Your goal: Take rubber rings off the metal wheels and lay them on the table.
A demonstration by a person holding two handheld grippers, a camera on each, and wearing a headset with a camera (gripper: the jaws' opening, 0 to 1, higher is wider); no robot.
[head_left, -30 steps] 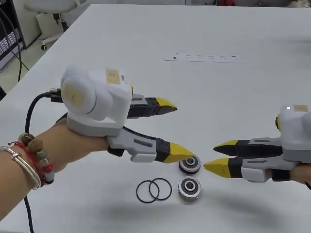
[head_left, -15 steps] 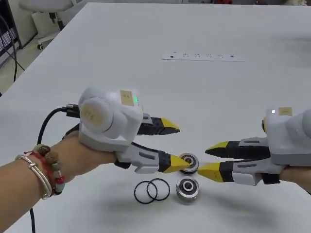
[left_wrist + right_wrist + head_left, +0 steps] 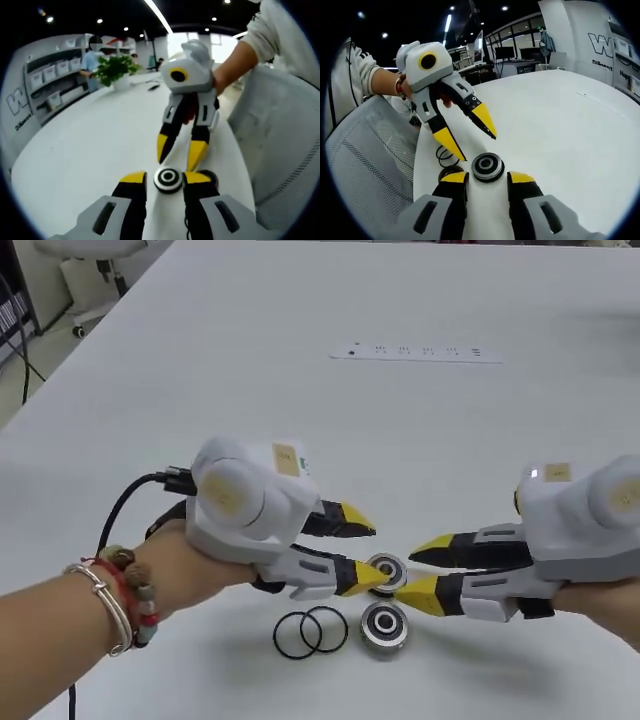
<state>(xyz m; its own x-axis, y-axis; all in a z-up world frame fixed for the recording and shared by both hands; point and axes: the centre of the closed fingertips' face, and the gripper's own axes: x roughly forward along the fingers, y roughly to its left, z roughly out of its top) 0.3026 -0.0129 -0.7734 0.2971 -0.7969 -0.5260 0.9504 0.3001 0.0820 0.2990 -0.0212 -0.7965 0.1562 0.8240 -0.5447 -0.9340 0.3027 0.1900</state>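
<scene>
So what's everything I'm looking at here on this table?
table: one, white.
metal wheels: two, silver, one farther, one nearer the person.
rubber rings: two, black, overlapping, left of the nearer wheel.
strip: one, white, far across the table.
plant: one, green, background.
bracelets: several, red and silver, left wrist.
left gripper: one, white, yellow tips, open, at the farther wheel.
right gripper: one, white, yellow tips, open, facing it.

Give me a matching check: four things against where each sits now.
1 far wheel
2 near wheel
3 rings
4 white strip

A far up the table
B overlapping, left of near wheel
C between tips of left hand-held gripper and right hand-held gripper
D nearest the camera, untouched

Pairs: 1-C, 2-D, 3-B, 4-A
</scene>
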